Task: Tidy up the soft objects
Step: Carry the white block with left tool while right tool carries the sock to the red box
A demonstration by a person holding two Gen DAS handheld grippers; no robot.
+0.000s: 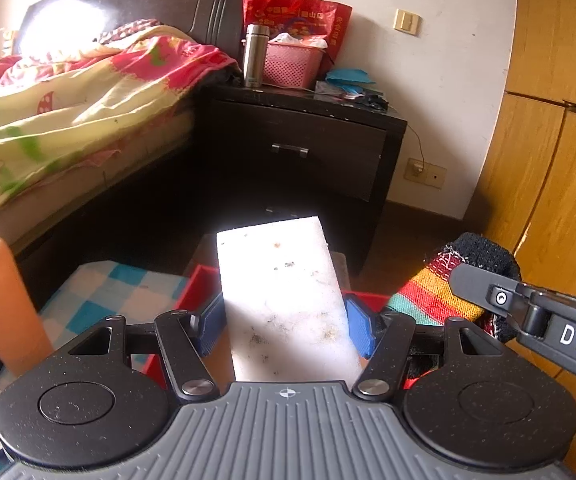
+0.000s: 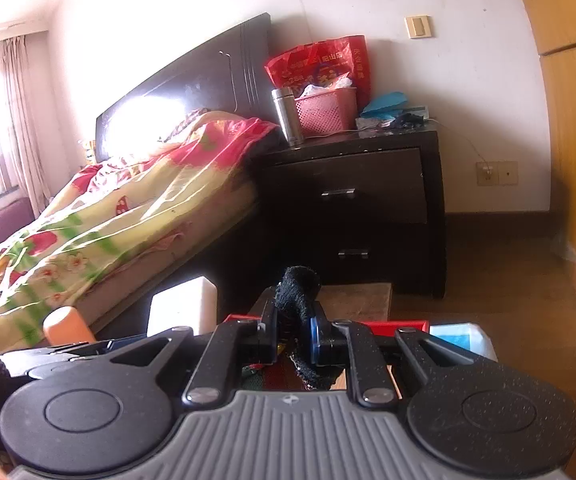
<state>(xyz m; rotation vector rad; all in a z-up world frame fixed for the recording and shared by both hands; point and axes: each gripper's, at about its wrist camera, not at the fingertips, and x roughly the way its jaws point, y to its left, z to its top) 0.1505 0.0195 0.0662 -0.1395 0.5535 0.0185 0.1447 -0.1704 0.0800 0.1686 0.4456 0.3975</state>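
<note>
A dark nightstand stands at twelve o'clock, carrying a steel flask, a pink basket and a red bag. The bed with its floral quilt lies at ten o'clock; wooden wardrobe doors at three.

We see our left gripper as a grey ribbed body with a small white crosshair mark at its centre, flanked by two speckled black round discs. Black linkage arms pinned with silver screws run forward to fingers faced with blue ridged pads. Our right gripper is built the same way: grey ribbed centre, black discs, silver screws, one blue pad showing. From the left camera, its black finger carries a round silver screw and white letters "DAS".
</note>
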